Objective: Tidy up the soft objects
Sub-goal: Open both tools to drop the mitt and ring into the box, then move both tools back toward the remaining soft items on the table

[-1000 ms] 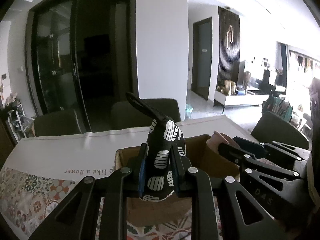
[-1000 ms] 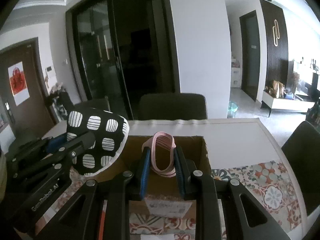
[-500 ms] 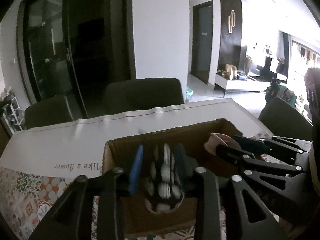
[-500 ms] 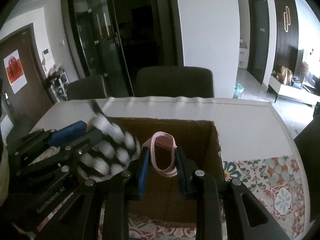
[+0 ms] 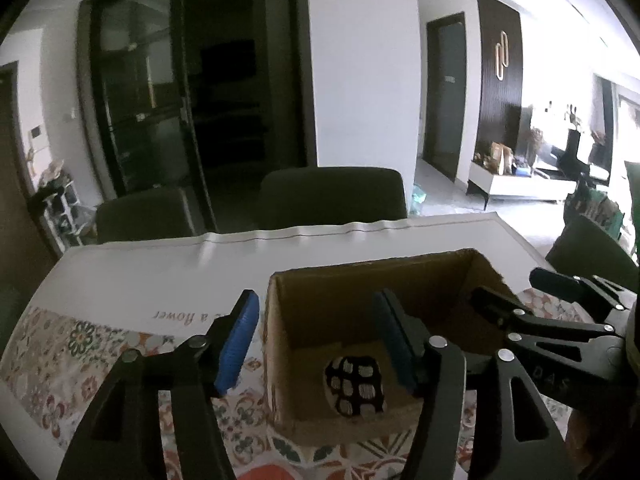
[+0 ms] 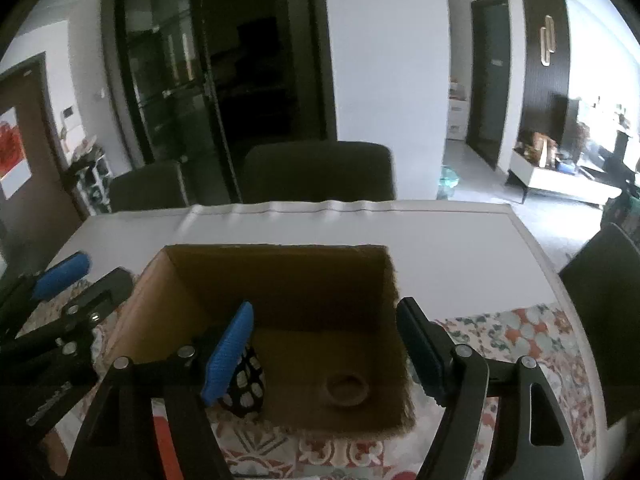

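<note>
Both tongs hung spread wide over the cardboard box (image 5: pixel 280 320) on the bench (image 5: pixel 160 276), and neither gripped anything. The left tongs (image 5: pixel 316 340) straddled the box's left wall. The right tongs (image 6: pixel 326 350) straddled its right wall. Inside, on the box floor, lay the black-and-white patterned sock (image 5: pixel 355 385) (partly hidden behind a blue pad in the right view) and a pinkish roll (image 6: pixel 347 390), near each other but apart.

sock (image 5: pixel 354 384) in box (image 5: pixel 404 280), box on table (image 5: pixel 160 276)
</note>
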A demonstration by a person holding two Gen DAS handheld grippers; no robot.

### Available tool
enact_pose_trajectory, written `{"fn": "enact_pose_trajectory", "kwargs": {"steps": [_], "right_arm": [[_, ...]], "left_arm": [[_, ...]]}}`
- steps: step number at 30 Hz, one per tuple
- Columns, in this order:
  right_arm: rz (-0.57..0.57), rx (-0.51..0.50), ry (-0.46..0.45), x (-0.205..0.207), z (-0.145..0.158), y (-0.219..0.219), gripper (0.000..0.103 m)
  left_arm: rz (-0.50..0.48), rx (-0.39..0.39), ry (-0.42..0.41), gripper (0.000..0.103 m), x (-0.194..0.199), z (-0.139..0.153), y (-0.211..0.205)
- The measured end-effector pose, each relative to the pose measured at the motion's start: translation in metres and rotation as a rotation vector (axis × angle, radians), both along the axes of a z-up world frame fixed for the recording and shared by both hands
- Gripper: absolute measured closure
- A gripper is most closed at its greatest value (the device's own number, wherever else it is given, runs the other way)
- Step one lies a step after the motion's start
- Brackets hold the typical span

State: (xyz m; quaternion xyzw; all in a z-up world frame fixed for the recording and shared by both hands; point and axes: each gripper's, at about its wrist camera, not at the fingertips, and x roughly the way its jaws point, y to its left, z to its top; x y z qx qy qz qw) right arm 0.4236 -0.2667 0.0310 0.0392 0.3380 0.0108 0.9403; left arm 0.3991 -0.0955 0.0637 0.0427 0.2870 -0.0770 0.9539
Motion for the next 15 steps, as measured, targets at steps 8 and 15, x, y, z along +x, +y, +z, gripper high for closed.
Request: {"fn": "enact_pose_trajectory", "kwargs": {"steps": [8, 15], "right_arm": [[-0.07, -0.066, -0.016, -0.042, 0.016, 0.001, 0.021], [-0.037, -0.095, -0.124, -0.086, 0.028, 0.005, 0.021]], "left_arm": [[0.006, -0.031, -0.009, 0.039, -0.043, 0.01, 0.005], [-0.01, -0.032, -0.033, 0.038, -0.084, 0.018, 0.003]]}}
